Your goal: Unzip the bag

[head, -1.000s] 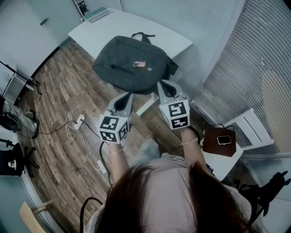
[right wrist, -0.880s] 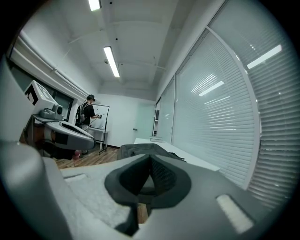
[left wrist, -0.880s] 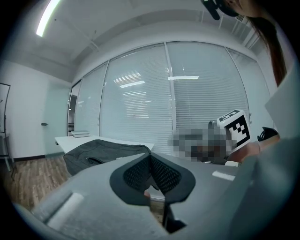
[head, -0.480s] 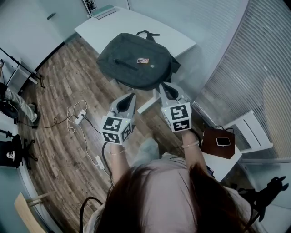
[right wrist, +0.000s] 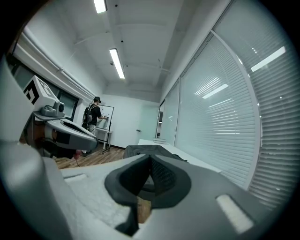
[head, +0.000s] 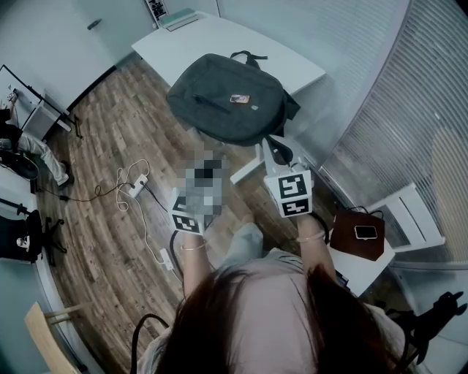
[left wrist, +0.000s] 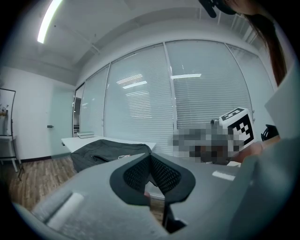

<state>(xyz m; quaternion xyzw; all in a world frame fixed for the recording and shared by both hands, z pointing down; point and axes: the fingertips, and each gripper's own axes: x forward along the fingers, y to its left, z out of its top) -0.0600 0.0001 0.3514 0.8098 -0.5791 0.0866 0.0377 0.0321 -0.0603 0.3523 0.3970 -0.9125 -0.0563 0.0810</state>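
Two pairs of jaws are pressed together with nothing between them. In the left gripper view the left gripper (left wrist: 150,159) has its dark ribbed pads meeting at the tip, and the right gripper view shows the same on the right gripper (right wrist: 150,161). Each tool is held out roughly level in front of the person, side by side and apart from one another. A marker cube (head: 295,195) sits on the back of the right one. Much of the left one is covered by a mosaic patch in the head view.

Ahead of both tips lies the bag (head: 227,98), a dark grey soft case. It rests flat on the white table (head: 300,67), close to the table's near edge. Neither gripper touches it, and both gripper views show it some way beyond the jaws. A small orange-brown tag (head: 239,98) sits on its upper face, and a strap loop (head: 246,56) lies at its far side.

Beyond the bag, a flat stack (head: 178,18) rests at the table's far corner. On the wooden floor (head: 110,131) to the left, a power strip with a white cable (head: 136,188) trails. To the right, a low side table carries a brown pad with a phone (head: 365,231). Closed blinds (head: 431,95) cover the window wall. In the right gripper view a person (right wrist: 95,116) stands far off at a whiteboard.
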